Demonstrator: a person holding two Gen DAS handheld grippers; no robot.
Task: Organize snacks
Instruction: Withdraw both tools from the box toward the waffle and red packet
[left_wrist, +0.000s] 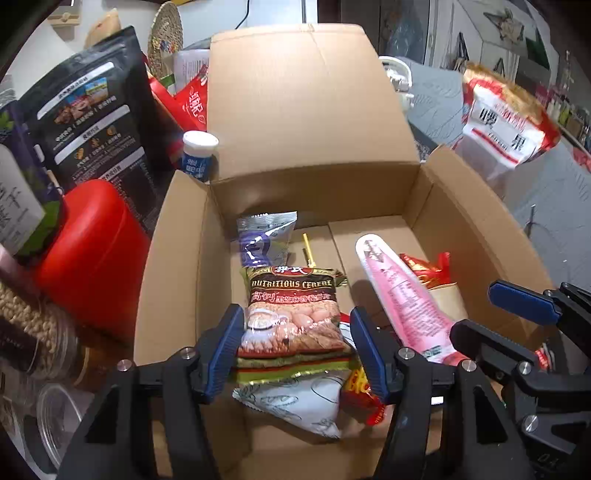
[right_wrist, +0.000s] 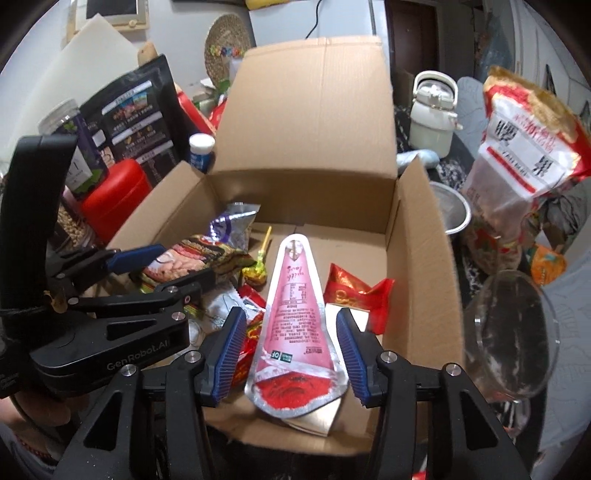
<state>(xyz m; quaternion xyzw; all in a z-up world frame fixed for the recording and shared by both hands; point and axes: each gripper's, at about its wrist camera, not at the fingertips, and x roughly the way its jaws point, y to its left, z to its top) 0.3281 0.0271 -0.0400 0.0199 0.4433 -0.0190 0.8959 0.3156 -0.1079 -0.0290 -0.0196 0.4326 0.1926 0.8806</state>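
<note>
Pouch (right_wrist: 297, 325) lengthwise, tip toward far wall

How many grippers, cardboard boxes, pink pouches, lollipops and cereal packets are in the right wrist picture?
Gripper: 2 (left gripper, right gripper)
Cardboard box: 1
Pink pouch: 1
Lollipop: 1
Cereal packet: 1
Total: 6

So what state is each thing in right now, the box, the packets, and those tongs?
cardboard box: flaps open, partly filled.
cereal packet: sealed, lying in the box between the left tongs, not squeezed.
pink pouch: sealed, lying flat in the box between the right tongs, released.
lollipop: wrapped, in the box.
glass: upright outside the box.
</note>
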